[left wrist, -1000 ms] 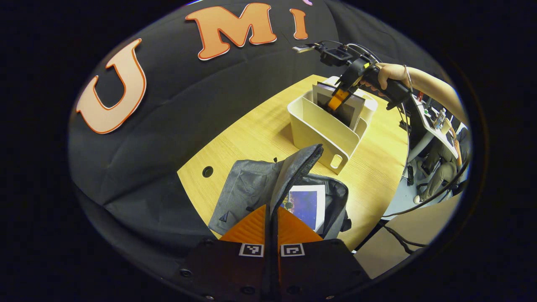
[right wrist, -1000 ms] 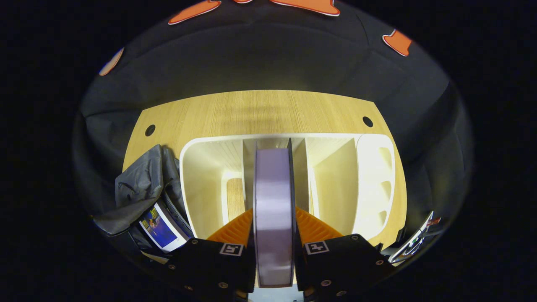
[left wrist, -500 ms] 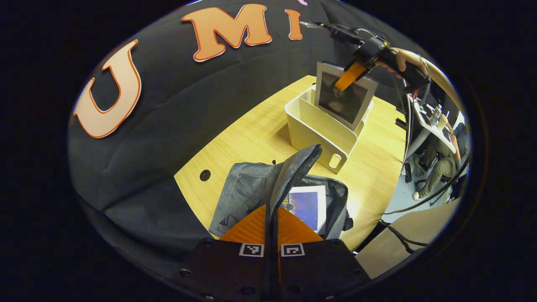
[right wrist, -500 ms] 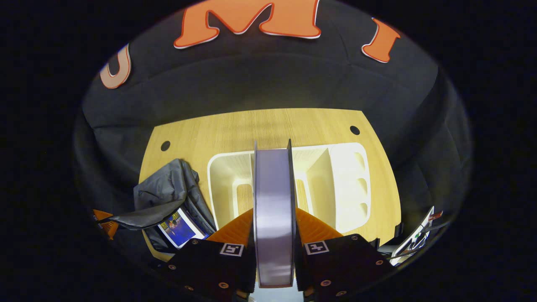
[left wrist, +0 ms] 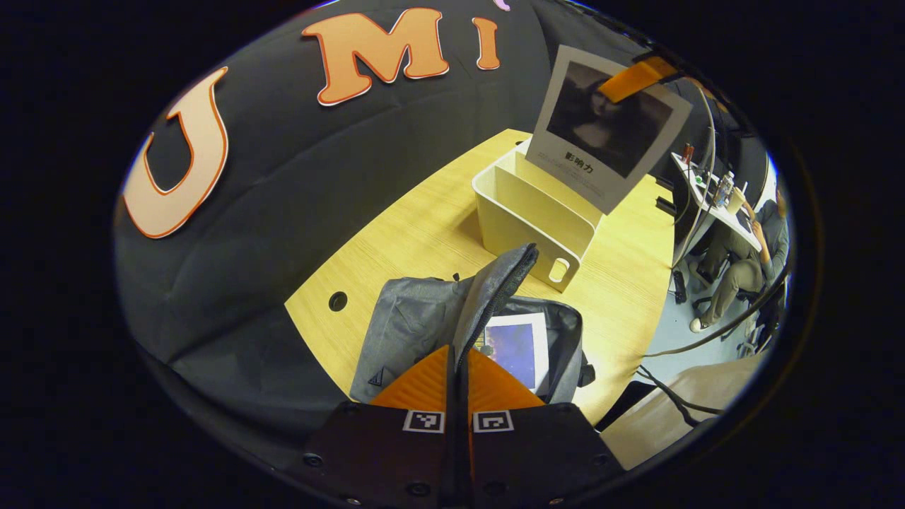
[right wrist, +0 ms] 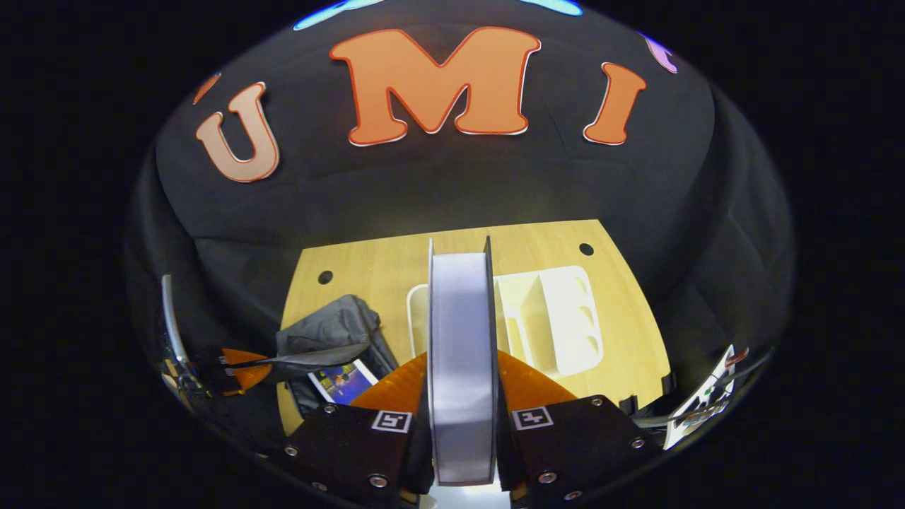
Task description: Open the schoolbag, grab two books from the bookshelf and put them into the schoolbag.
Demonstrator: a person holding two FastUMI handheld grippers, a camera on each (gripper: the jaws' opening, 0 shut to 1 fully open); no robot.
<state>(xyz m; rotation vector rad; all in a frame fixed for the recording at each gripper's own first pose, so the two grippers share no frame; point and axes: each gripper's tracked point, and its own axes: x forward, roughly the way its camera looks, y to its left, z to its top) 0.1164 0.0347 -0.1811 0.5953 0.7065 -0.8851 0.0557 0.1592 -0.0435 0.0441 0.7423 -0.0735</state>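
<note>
The right hand-held gripper [right wrist: 461, 396] clamps the book [right wrist: 461, 367] upright; the schoolbag [right wrist: 332, 336] lies lower left, its flap [left wrist: 495, 290] pinched by the closed left hand-held gripper [left wrist: 459, 375].

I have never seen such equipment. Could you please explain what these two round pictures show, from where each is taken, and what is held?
A person holds two hand tools, each with two orange fingers and a camera looking along them. In the left gripper view, the left gripper pinches the raised flap of the grey fabric schoolbag, keeping it open on the light wooden table; a blue-covered book already lies inside. In the right gripper view, the right gripper clamps a white book with a dark portrait cover, seen edge-on, above the cream plastic bookshelf box. The left gripper view shows that book lifted clear of the box.
</note>
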